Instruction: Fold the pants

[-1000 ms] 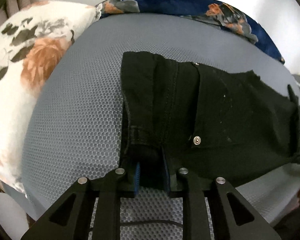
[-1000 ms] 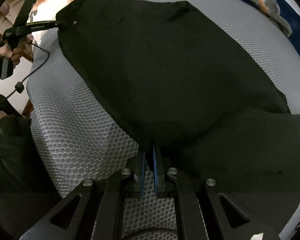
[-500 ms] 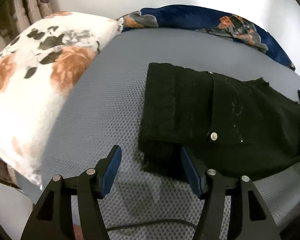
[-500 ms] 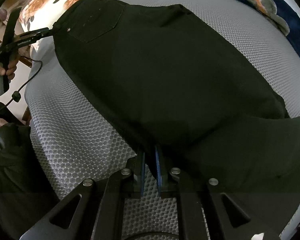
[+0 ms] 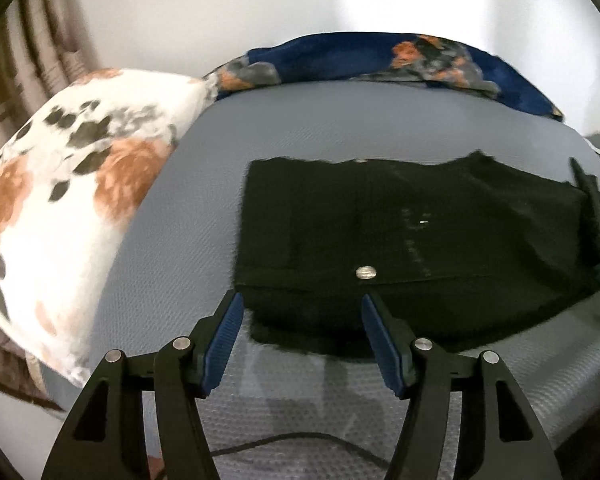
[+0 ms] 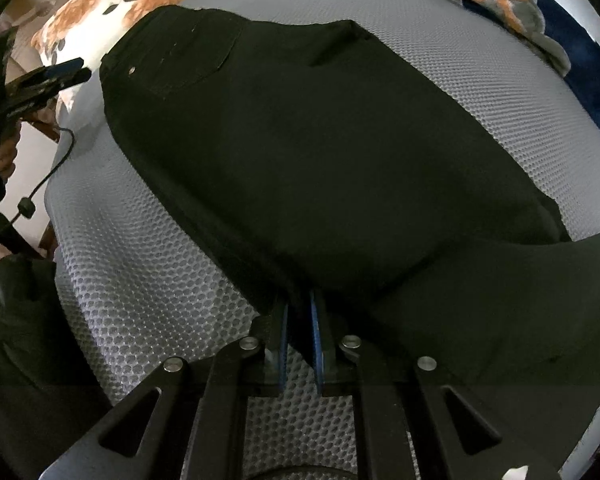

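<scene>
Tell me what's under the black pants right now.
The pants lie on a grey mesh mattress, which shows all around them. They are doubled over, one layer on another. Anything between pants and mattress is hidden. The right gripper pinches their near edge.

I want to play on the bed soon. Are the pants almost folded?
Partly. The black pants lie flat on the grey mattress, seemingly folded lengthwise. The left hand-held gripper is open at the waist; the right hand-held gripper pinches the fabric edge. Folding them shorter is left.
</scene>
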### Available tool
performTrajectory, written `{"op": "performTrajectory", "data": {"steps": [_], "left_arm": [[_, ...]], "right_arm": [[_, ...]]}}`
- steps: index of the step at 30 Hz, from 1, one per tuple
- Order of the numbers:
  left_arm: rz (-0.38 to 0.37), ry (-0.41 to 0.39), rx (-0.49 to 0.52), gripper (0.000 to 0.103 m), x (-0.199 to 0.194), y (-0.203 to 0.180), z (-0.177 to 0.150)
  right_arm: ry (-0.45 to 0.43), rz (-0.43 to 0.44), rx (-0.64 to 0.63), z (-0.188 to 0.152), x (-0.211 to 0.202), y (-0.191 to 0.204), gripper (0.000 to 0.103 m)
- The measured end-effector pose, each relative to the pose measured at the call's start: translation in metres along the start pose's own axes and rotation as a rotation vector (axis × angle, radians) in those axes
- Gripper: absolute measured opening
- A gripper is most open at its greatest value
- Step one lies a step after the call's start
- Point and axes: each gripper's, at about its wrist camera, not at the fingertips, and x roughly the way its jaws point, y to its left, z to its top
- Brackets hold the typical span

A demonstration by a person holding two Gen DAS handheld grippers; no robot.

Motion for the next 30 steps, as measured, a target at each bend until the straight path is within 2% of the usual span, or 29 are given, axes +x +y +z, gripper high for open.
{"op": "performTrajectory", "data": {"steps": [6,17,30], "left_arm": [[-0.077,0.003,0.076,0.062,0.001,-0.032,0.005],[-0.131,0.033,0.141,0.062,0.008,-0.063,0.001],[-0.218,0.025,0.214,0.062,0.012,-0.105,0.008]], "right_arm": [[-0.007,-0.014,-0.005,0.007,-0.001,0.01,0.009],[-0.029,-0.027,0.005,0.009,-0.001,0.013,0.008],[-0.051,-0.027,0.042,0.02,-0.001,0.014,0.007]]}}
